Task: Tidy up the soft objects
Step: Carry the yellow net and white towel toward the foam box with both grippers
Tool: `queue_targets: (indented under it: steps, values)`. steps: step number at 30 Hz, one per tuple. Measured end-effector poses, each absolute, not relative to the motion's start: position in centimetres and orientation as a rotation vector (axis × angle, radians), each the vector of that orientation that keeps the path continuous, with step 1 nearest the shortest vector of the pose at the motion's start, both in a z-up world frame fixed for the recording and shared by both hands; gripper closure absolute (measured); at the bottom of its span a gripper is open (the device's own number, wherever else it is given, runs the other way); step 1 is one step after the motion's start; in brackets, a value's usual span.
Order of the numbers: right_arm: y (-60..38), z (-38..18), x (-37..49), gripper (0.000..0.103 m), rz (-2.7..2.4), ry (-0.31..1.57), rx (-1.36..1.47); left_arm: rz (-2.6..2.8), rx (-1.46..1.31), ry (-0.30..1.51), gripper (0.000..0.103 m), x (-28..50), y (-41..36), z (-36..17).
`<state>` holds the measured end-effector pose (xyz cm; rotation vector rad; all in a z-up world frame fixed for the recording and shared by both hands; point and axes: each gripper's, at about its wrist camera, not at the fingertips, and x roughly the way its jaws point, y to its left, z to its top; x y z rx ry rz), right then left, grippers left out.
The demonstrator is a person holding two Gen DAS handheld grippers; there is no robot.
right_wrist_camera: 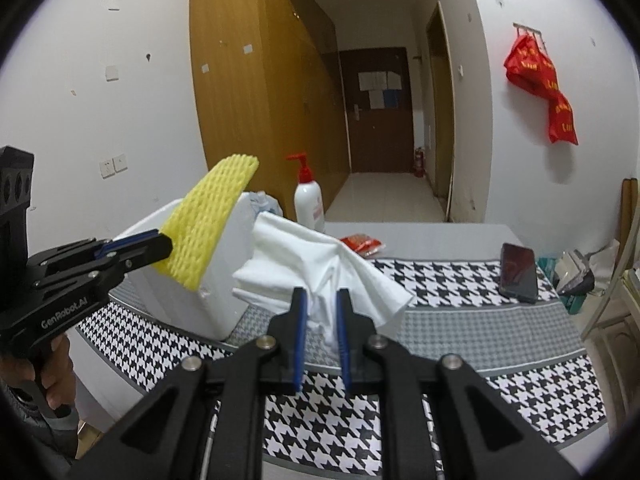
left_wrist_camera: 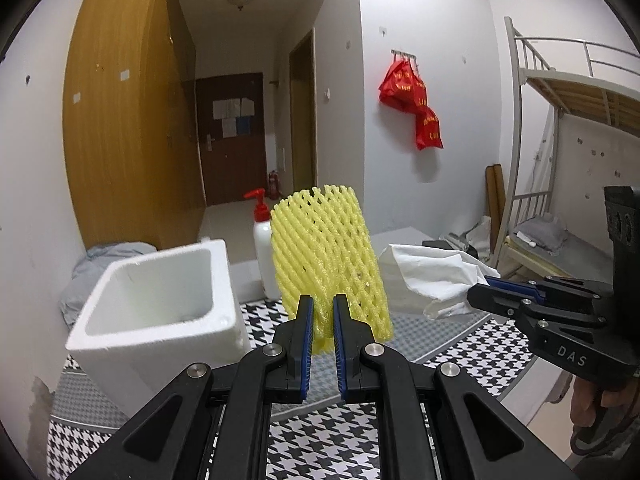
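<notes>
My left gripper (left_wrist_camera: 323, 300) is shut on the lower edge of a yellow foam net sleeve (left_wrist_camera: 328, 256), which stands up above the table. The same sleeve (right_wrist_camera: 208, 220) and left gripper (right_wrist_camera: 170, 246) show at the left of the right wrist view. My right gripper (right_wrist_camera: 321, 294) is shut on a bunched white cloth (right_wrist_camera: 312, 264), lifted off the table. In the left wrist view that cloth (left_wrist_camera: 428, 276) hangs from the right gripper (left_wrist_camera: 478, 294) at the right. A white foam box (left_wrist_camera: 160, 300) stands open-topped at the left, beside both held things.
A houndstooth mat (right_wrist_camera: 460, 280) covers the table. A white pump bottle with a red top (right_wrist_camera: 308, 200) stands behind the box. A dark phone (right_wrist_camera: 518, 272) lies at the right, a red packet (right_wrist_camera: 362, 244) further back. A person's hand (right_wrist_camera: 56, 380) holds the left gripper's handle.
</notes>
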<state>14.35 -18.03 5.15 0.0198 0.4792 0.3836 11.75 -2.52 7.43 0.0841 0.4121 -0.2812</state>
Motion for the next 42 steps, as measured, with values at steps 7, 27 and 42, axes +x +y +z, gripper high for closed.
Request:
queue_targets:
  steps: [7,27,42]
  values:
    - [-17.3,6.5,13.7,0.086,0.407,0.426,0.022,-0.254,0.086,0.378,0.092,11.1,-1.2,8.3]
    - [-11.2,7.8,15.1,0.086,0.552,0.374,-0.033,-0.084,0.063,0.339,0.092,10.6,4.0,9.4]
    - [-8.4,8.3,16.0,0.086,0.592,0.358,-0.067,-0.041,0.042,0.361,0.092,12.4,6.4,9.1]
